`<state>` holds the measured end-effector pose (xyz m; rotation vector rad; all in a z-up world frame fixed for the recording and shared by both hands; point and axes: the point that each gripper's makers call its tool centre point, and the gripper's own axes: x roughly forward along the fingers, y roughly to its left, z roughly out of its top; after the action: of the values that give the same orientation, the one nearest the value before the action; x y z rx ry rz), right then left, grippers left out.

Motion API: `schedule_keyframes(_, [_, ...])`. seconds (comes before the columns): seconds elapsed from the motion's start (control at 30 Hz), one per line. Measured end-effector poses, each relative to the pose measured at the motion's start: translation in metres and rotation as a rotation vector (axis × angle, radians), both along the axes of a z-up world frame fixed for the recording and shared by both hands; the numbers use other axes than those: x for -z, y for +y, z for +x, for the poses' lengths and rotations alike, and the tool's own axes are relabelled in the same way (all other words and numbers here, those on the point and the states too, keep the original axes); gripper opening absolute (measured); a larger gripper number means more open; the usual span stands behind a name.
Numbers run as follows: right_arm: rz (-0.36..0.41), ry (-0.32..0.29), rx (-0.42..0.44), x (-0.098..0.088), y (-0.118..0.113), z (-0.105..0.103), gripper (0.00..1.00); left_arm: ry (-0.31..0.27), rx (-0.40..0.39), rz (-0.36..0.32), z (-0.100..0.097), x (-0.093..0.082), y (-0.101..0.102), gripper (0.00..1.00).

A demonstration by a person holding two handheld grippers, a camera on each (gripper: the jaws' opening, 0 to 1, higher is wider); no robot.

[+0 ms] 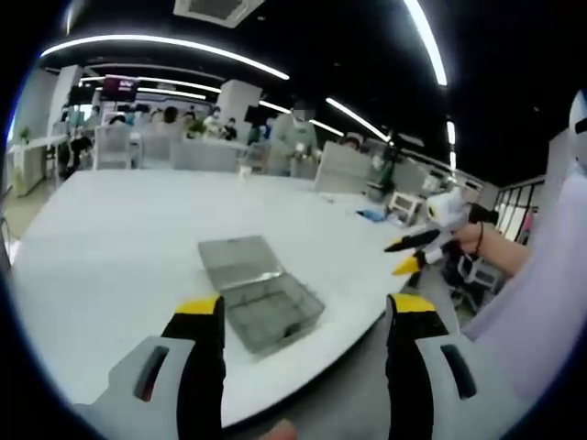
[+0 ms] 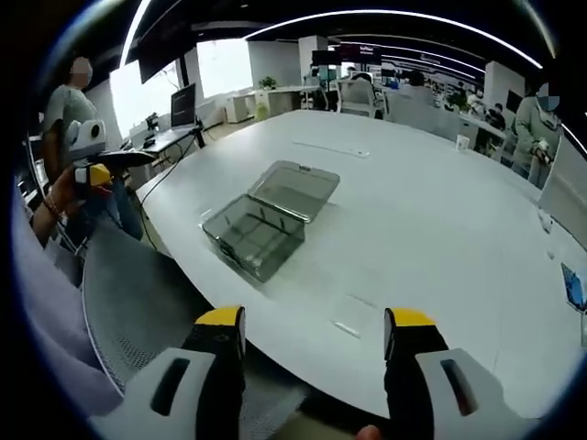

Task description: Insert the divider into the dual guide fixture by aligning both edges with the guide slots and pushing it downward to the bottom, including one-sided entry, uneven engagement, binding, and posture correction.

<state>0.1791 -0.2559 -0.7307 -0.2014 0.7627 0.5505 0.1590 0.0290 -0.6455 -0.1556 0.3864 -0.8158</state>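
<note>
A clear plastic compartment box [image 1: 268, 310] with its lid [image 1: 237, 254] swung open lies near the table's front edge. It also sits in the right gripper view as the box [image 2: 252, 236], with inner guide walls faintly visible. A thin clear flat piece [image 2: 348, 318], possibly the divider, lies on the table close to the right gripper. My left gripper [image 1: 307, 307] hangs open above the table edge, just short of the box. My right gripper [image 2: 314, 323] is open too, empty, off the table's edge. Each gripper enters the other's view: the right gripper [image 1: 415, 253] and the left gripper [image 2: 95, 170].
The big white table [image 2: 431, 229] stretches far back. Grey carpet [image 2: 138, 302] lies below its curved edge. Chairs, desks and several people stand at the far side [image 1: 183, 137]. A small blue item [image 2: 570, 284] lies at the table's right. A person's sleeve [image 1: 541, 302] is on the right.
</note>
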Motion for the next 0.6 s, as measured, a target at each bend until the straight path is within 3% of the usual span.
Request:
schedule_keyframes(0.13, [-0.001, 0.011, 0.066, 0.002, -0.002, 0.013, 0.6, -0.018, 0.014, 0.008, -0.003, -0.003, 0.002, 0.7])
schedule_keyframes(0.3, [0.024, 0.023, 0.094, 0.004, 0.001, 0.021, 0.59, 0.004, 0.025, 0.012, -0.011, 0.009, 0.006, 0.7])
schedule_keyframes(0.6, [0.007, 0.073, 0.199, 0.01, -0.018, 0.03, 0.57, 0.016, 0.029, 0.021, -0.023, 0.012, 0.011, 0.7])
